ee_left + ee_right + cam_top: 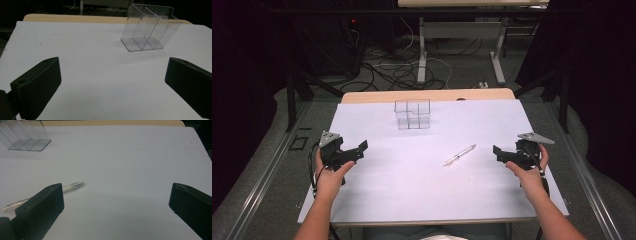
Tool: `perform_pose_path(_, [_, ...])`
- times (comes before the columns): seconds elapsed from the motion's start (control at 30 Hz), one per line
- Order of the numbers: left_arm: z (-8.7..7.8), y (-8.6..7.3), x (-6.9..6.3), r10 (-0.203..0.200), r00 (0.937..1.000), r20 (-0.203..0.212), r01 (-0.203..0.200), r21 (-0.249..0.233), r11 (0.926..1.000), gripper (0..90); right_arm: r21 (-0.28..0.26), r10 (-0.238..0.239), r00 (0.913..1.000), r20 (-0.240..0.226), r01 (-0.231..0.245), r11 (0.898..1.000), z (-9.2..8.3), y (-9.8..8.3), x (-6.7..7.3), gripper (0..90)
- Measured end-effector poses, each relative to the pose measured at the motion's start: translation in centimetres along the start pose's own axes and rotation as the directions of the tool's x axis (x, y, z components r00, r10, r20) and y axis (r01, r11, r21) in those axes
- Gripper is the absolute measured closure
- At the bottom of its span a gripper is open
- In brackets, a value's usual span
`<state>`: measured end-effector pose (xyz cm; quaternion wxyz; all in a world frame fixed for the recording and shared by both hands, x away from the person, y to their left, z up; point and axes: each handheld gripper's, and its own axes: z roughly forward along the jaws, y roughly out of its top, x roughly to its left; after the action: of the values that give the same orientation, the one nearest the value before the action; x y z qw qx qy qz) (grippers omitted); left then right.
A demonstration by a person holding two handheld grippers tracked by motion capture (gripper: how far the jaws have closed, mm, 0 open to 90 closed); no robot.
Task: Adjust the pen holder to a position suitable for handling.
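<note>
Clear divided organizer [412,114] upper centre of the high view, compartments empty. Pen [459,155] lies centre-right. Your left gripper [353,152] and right gripper [501,153] both released, jaws spread.

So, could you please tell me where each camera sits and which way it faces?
High view: above the person's side, looking forward and down on the table; forearms, left gripper, right gripper.
Left gripper view: along its open jaws toward the clear organizer.
Right gripper view: along its open jaws; pen at left.
Shared: all three show the organizer.
</note>
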<state>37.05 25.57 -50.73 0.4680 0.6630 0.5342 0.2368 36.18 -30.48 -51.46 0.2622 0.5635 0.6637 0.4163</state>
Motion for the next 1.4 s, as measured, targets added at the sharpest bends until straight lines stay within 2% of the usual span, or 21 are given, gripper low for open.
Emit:
perform_pose_path(0.07, [0.0, 0.1, 0.0, -0.005, 0.9999, 0.01, 0.005, 0.005, 1.0, 0.5, 0.004, -0.014, 0.9999, 0.002, 0.014, 1.0, 0.1, 0.0, -0.1, 0.0])
perform_pose_path(0.17, [0.0, 0.1, 0.1, -0.011, 0.9998, 0.015, 0.011, 0.004, 0.9999, 0.5, 0.011, -0.007, 1.0, 0.001, 0.007, 1.0, 0.3, -0.1, -0.2, 0.0])
perform_pose_path(0.23, [0.0, 0.2, 0.1, -0.009, 0.9998, 0.015, 0.009, 0.007, 0.9999, 0.5, 0.011, 0.002, 1.0, 0.004, -0.002, 1.0, 0.4, -0.1, -0.3, 1.0])
perform_pose_path(0.27, [-0.1, 0.3, 0.0, -0.012, 0.9998, 0.016, 0.012, 0.007, 0.9999, 0.9, 0.004, 0.034, 0.9993, 0.016, -0.034, 0.999, 0.4, -0.1, -0.2, 3.2])
perform_pose_path(0.4, [-0.4, 0.8, -0.3, -0.027, 0.9995, 0.016, 0.027, -0.007, 0.9996, 2.5, 0.0, 0.043, 0.9988, 0.022, -0.043, 0.999, 0.3, -0.1, -0.2, 4.0])
perform_pose_path(0.53, [-0.3, 1.7, -0.7, -0.016, 0.9998, 0.007, 0.016, -0.014, 0.9998, 2.7, 0.005, 0.038, 0.9988, 0.031, -0.038, 0.999, 0.1, -0.2, -0.3, 3.5])
perform_pose_path(0.73, [0.2, 3.6, -1.2, -0.047, 0.9986, 0.023, 0.048, -0.028, 0.9985, 4.6, 0.005, 0.051, 0.9983, 0.027, -0.051, 0.999, -0.3, -0.3, -0.5, 3.4])
perform_pose_path(0.8, [0.4, 4.1, -1.5, -0.04, 0.9988, 0.026, 0.041, -0.025, 0.9988, 11.3, 0.007, 0.054, 0.9983, 0.025, -0.054, 0.999, -0.3, -0.3, -0.5, 4.3])
perform_pose_path(0.93, [1.2, 5.1, -2.3, -0.017, 0.9997, 0.019, 0.017, -0.012, 0.9998, 15.6, 0.008, 0.054, 0.998, 0.033, -0.054, 0.999, -0.2, -0.3, -0.6, 4.8])
perform_pose_path(1.2, [3.0, 7.9, -4.2, -0.006, 0.9984, 0.057, 0.006, -0.002, 1.0, 16.2, 0.007, 0.057, 0.9981, 0.02, -0.058, 0.998, -0.3, -0.3, -0.2, 5.8])
perform_pose_path(1.4, [4.3, 10.0, -5.6, 0.022, 0.9974, 0.069, -0.021, -0.004, 0.9998, 18.3, 0.008, 0.049, 0.9987, 0.014, -0.049, 0.999, -0.3, -0.4, -0.1, 6.2])
